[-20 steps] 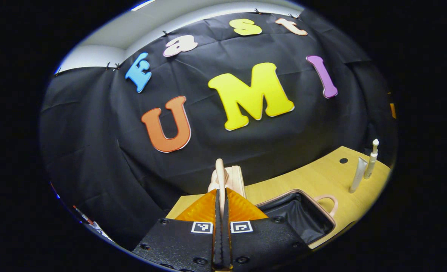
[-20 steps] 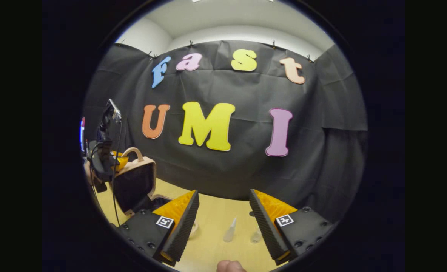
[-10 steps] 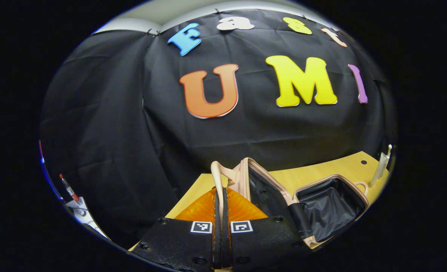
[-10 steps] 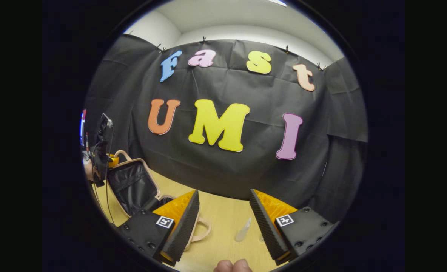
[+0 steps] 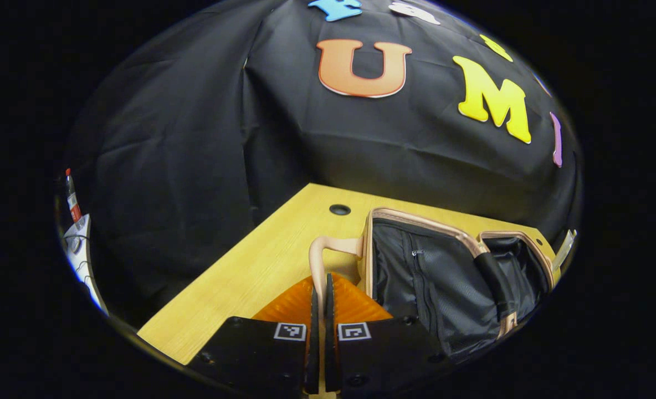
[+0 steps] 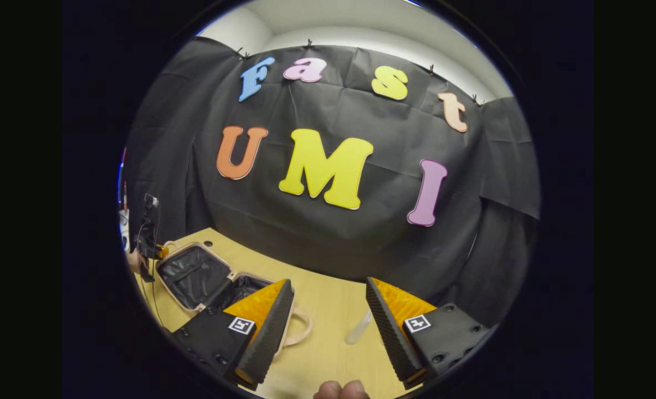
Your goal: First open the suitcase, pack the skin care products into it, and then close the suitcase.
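The pink suitcase [image 5: 416, 277] lies open on the wooden table, its black lining showing. My left gripper [image 5: 319, 280] is shut on the lid's pale handle [image 5: 318, 252], and the lid leans far back, close to the table. In the right gripper view the open suitcase [image 6: 195, 274] sits at the left with the left gripper [image 6: 148, 233] at its far edge. My right gripper [image 6: 328, 327] hangs open above the table with nothing between its fingers. A clear small bottle [image 6: 358, 330] stands between them, farther off. A pale tube [image 5: 565, 249] stands past the suitcase.
The yellow table [image 5: 261, 260] has a cable hole [image 5: 339, 209] near the lid. The base half's handle [image 6: 299, 332] sticks out toward my right gripper. A person's fingertips [image 6: 342, 390] show at the bottom edge. Black cloth walls close the back.
My left gripper has swung the lid by its handle from upright back and down toward the table, so the suitcase now lies wide open. The right gripper has stayed open, almost in place.
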Action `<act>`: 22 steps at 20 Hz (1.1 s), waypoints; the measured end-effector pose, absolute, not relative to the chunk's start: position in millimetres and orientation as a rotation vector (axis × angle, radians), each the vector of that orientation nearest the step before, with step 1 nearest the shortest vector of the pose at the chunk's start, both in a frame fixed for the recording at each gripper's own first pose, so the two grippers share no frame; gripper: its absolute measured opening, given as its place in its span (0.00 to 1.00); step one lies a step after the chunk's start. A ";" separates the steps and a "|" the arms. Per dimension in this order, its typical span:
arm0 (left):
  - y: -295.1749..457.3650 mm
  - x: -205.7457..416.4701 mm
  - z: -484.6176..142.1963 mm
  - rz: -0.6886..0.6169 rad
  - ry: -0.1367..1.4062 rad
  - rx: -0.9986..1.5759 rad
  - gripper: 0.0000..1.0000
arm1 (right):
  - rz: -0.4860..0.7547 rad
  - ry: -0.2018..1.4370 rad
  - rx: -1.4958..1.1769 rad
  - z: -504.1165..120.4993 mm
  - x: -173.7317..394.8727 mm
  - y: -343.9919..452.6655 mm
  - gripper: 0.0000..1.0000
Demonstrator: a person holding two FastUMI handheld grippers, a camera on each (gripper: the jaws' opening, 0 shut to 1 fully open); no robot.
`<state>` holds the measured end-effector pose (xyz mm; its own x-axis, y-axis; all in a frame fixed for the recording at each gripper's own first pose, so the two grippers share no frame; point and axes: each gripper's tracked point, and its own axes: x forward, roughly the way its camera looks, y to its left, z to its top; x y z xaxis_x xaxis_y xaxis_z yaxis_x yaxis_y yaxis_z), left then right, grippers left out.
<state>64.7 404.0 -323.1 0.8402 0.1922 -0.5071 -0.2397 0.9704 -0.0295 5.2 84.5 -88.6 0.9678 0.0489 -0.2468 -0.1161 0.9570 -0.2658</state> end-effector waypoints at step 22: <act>151.8 37.4 -125.1 0.199 0.228 0.079 0.97 | 0.041 0.194 -0.088 -92.0 21.8 -19.9 0.80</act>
